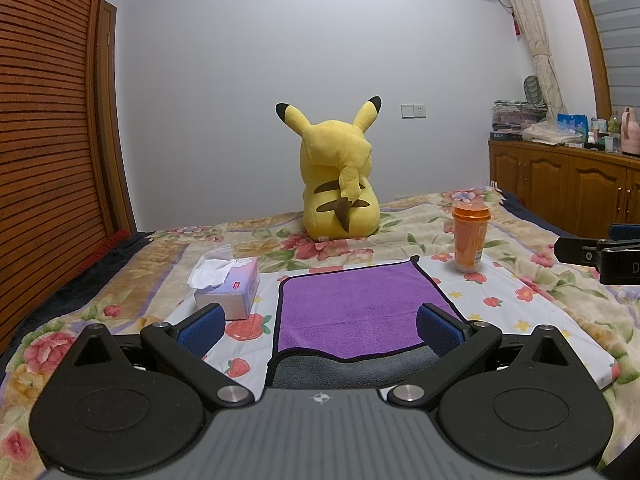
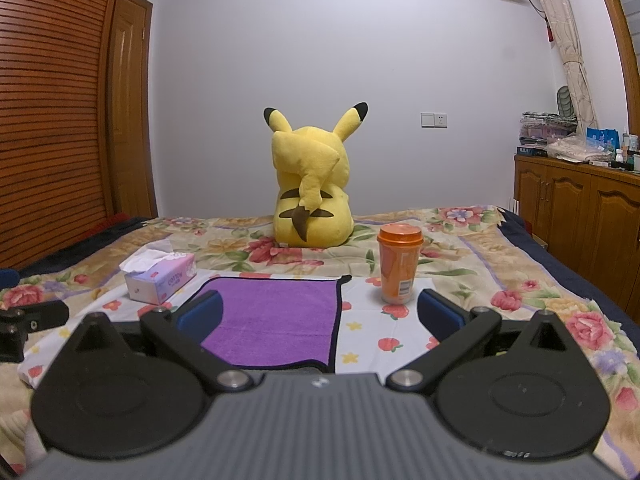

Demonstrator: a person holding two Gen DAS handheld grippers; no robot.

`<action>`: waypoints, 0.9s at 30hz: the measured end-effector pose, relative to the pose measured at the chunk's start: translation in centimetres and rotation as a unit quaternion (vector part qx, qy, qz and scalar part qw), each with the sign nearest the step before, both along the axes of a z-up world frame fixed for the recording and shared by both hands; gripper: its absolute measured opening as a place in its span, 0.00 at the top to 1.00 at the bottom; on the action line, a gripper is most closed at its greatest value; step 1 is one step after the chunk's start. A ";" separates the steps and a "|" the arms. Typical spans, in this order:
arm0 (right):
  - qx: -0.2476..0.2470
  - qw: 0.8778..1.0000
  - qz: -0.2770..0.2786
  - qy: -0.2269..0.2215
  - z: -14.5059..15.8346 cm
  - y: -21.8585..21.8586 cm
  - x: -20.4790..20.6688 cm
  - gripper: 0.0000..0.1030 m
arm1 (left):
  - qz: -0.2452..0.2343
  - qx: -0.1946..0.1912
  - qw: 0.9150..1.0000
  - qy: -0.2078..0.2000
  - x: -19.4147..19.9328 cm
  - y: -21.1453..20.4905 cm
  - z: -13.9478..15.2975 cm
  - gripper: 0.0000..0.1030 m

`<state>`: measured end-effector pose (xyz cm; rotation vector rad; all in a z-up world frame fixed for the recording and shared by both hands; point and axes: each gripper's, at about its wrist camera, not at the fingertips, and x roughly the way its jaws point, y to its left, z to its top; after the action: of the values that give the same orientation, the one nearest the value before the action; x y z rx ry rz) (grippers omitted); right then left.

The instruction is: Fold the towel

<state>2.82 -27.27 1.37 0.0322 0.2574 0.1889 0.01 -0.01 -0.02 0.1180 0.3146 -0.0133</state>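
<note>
A purple towel with a black hem lies on a white strawberry-print cloth on the bed, with a purple layer folded over a grey one that shows along its near edge. It also shows in the right wrist view. My left gripper is open and empty, just above the towel's near part, its blue pads on either side. My right gripper is open and empty, over the towel's right edge. The right gripper's tip shows in the left wrist view.
An orange lidded cup stands right of the towel. A tissue box sits to its left. A yellow plush toy sits further back on the floral bedspread. A wooden cabinet stands at the right.
</note>
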 end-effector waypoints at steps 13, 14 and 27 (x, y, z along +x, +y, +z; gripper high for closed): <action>0.001 1.000 0.001 0.000 0.1 0.3 -0.1 0.00 | 0.000 0.000 1.000 0.000 0.0 0.0 0.0 0.00; 0.001 1.000 0.001 0.000 0.1 0.3 -0.1 0.00 | 0.000 0.000 1.000 0.000 0.0 0.0 0.0 0.00; -0.003 1.000 0.003 0.008 -0.2 0.5 -0.2 0.00 | -0.003 0.004 1.000 0.025 0.6 0.2 -0.1 0.00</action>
<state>2.62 -26.77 1.13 0.0275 0.2730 0.1937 0.56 0.17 -0.09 0.1264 0.3643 -0.0206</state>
